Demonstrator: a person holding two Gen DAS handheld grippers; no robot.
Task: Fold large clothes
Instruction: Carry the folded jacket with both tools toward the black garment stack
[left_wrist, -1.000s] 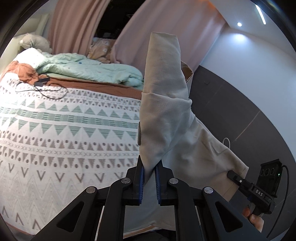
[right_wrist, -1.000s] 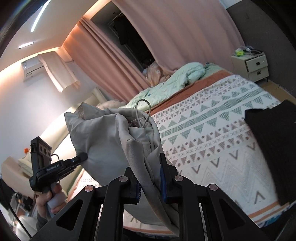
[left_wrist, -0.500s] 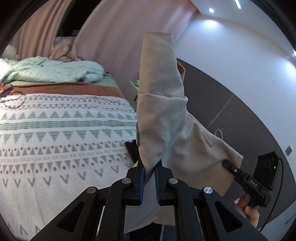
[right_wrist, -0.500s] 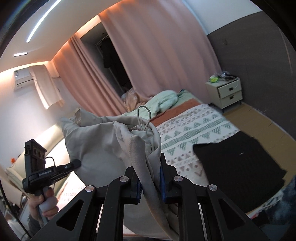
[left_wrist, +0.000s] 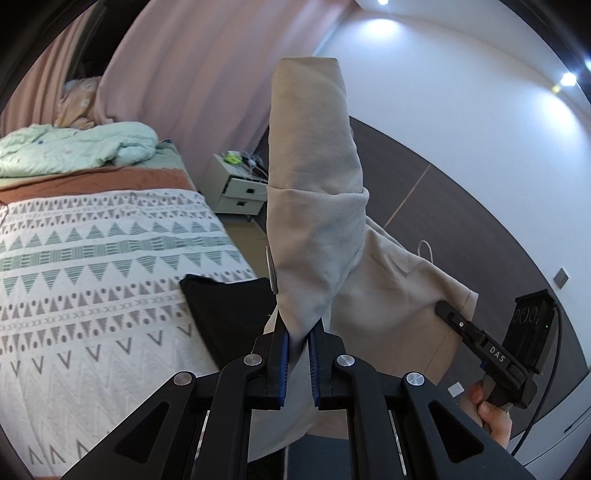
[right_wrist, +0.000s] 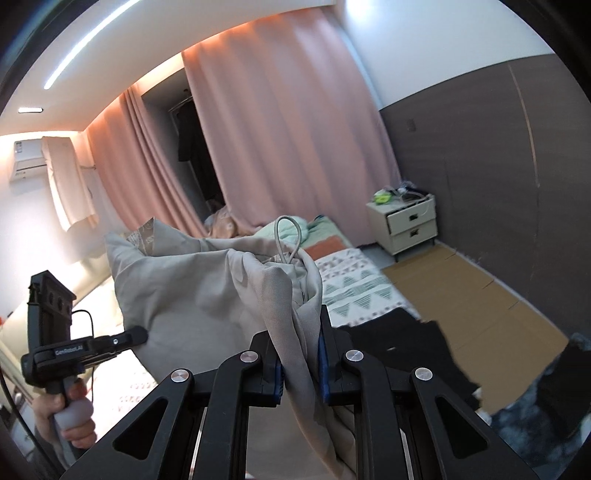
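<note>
The left gripper (left_wrist: 297, 334) pinches a fold of the beige garment (left_wrist: 314, 206) tight between its blue pads, and the right gripper (right_wrist: 301, 341) clamps another bunch of it. The cloth hangs in the air between both, above the patterned bed (left_wrist: 92, 258), where a black garment (left_wrist: 229, 314) lies near the edge.

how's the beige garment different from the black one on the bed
The beige garment hangs bunched in the air, pinched by the left claw and the right claw; the black garment lies spread flat on the patterned bedspread, untouched. One is pale, the other dark. Both are cloth.
</note>
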